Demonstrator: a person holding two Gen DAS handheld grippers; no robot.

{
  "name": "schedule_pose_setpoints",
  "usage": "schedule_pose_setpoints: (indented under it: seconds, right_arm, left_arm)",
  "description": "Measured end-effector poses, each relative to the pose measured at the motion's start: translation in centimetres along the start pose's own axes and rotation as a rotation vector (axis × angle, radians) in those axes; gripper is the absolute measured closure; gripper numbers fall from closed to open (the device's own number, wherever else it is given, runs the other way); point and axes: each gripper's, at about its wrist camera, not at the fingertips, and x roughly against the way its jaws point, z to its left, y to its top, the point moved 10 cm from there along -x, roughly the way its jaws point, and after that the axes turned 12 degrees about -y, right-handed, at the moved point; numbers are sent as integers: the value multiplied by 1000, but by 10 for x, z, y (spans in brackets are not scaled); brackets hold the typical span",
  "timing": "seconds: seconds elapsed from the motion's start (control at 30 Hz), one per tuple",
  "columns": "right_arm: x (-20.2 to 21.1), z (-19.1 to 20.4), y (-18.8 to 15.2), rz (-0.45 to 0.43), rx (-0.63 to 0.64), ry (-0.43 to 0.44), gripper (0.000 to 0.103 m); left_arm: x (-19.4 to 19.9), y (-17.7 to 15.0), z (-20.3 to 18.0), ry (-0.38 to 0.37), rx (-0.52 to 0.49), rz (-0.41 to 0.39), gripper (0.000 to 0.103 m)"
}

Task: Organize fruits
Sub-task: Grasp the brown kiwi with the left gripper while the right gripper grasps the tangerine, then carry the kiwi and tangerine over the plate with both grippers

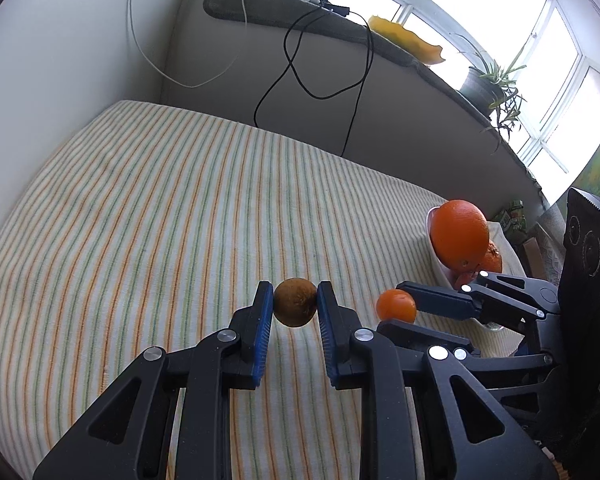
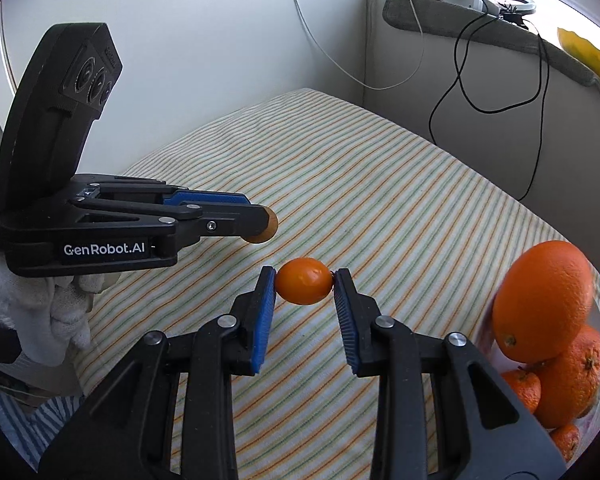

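Both grippers are clamped narrow on small fruit, held above the striped cloth (image 1: 148, 208). Left gripper (image 1: 295, 307) pinches a brown fruit (image 1: 295, 307) between its blue pads; its skin is dull, rough and speckled. Right gripper (image 2: 305, 287) squeezes a kumquat (image 2: 305, 286), glossy bright orange and oval, end to end. At the right sits a bowl (image 1: 440, 268) piled with oranges, a large orange (image 2: 544, 300) on top.
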Motion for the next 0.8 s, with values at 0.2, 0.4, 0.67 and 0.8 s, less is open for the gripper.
schedule_pose_setpoints:
  seconds: [0.2,0.4,0.67,0.8]
  right_arm:
    - [23,-22,1,-35,-39,-26,72]
    - [46,-49,1,-73,-81,-54,72]
    - [67,-93,-1,-100,-134,-110,72]
    - [75,-115,-6,-104,-156,-141,72]
  left_arm:
    - [-3,8,-22,-26,-29,-13,82]
    - [-10,15,-47,-59,-61,-19,82]
    - [-25,30,-85,-113,-106,-33,82]
    - [-38,33,-103,-136,-131,-24,82]
